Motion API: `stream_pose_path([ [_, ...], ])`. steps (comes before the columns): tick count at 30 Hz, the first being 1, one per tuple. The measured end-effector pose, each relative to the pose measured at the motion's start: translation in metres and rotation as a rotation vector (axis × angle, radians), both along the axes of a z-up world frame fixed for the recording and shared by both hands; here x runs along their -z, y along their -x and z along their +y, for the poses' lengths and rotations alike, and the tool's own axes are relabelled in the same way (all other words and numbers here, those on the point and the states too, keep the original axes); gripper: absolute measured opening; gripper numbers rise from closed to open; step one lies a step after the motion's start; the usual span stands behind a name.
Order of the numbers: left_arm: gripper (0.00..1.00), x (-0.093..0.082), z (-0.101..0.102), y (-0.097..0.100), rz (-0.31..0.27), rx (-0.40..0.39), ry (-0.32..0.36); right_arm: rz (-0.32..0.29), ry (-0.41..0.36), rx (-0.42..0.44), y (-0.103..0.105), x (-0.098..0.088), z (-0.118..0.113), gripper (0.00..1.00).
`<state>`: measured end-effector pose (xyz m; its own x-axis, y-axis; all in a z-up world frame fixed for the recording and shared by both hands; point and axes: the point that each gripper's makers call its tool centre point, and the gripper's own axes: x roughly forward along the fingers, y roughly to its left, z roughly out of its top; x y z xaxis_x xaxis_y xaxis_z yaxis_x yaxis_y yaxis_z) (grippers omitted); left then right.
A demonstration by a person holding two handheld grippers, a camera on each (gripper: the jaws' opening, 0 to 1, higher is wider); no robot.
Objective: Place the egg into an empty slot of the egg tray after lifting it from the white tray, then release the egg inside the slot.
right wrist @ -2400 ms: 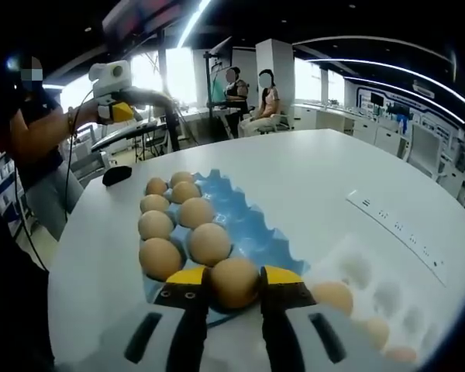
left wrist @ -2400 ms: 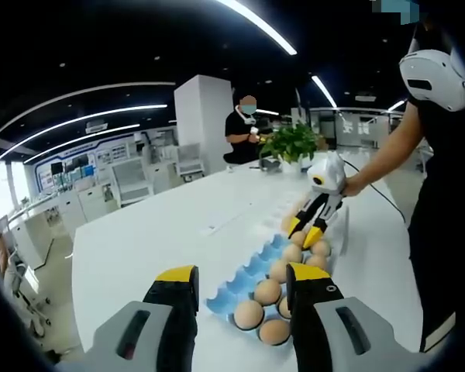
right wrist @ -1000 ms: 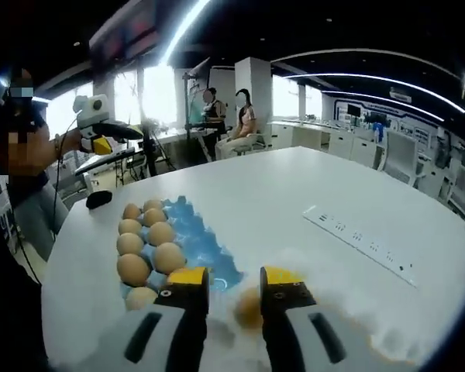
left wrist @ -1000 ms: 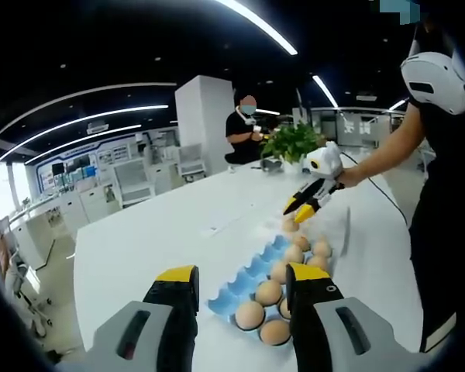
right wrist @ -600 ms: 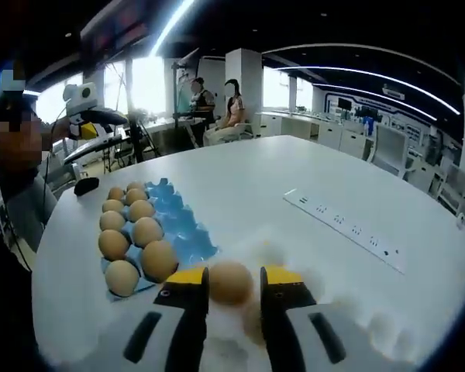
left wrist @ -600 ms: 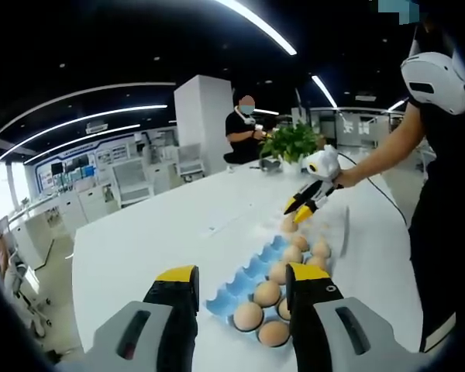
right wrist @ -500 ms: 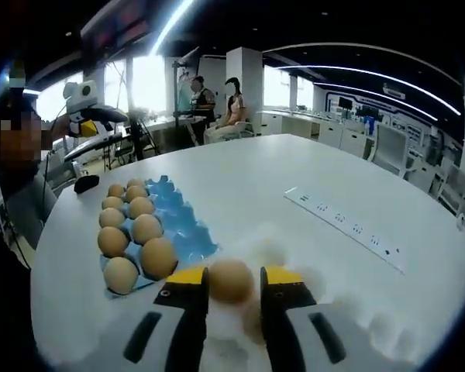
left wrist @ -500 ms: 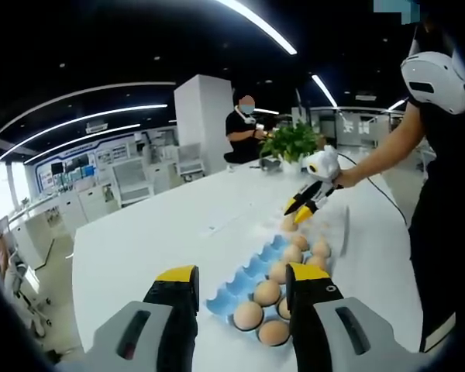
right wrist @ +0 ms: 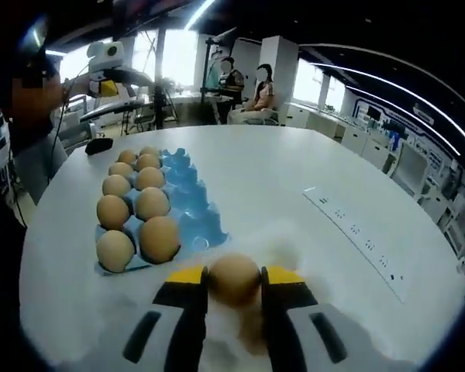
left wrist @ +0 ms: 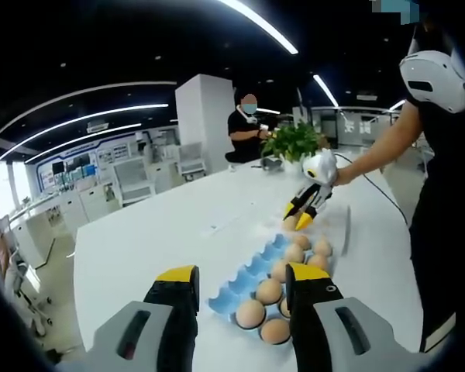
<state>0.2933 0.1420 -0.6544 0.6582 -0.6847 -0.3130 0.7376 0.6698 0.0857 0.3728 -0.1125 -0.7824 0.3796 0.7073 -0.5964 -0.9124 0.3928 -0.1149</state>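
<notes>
The right gripper (right wrist: 234, 282) holds an egg (right wrist: 234, 279) between its jaws, just above the white tray (right wrist: 294, 236), beside the blue egg tray (right wrist: 194, 213). The left gripper (left wrist: 240, 283) hangs wide and empty near that tray. Lifting looks done; next it should carry the egg to an empty slot.

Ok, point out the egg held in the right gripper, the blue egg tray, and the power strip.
egg (right wrist: 234, 280), right gripper view, middle of its shell between the jaws.
blue egg tray (right wrist: 195, 208), right gripper view, bare empty slots beside the eggs.
power strip (right wrist: 355, 232), right gripper view, middle of its white top.
</notes>
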Motion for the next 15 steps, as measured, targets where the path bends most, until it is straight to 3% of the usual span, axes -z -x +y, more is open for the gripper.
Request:
stream_pose_path([
  [8, 0.45, 0.0, 0.002, -0.002, -0.002, -0.007, 0.003, 0.024, 0.0, 0.037, 0.001, -0.001, 0.0, 0.26],
  [15, 0.45, 0.001, 0.006, -0.002, -0.001, -0.011, 0.004, 0.019, -0.067, 0.077, -0.007, -0.026, -0.004, 0.26],
])
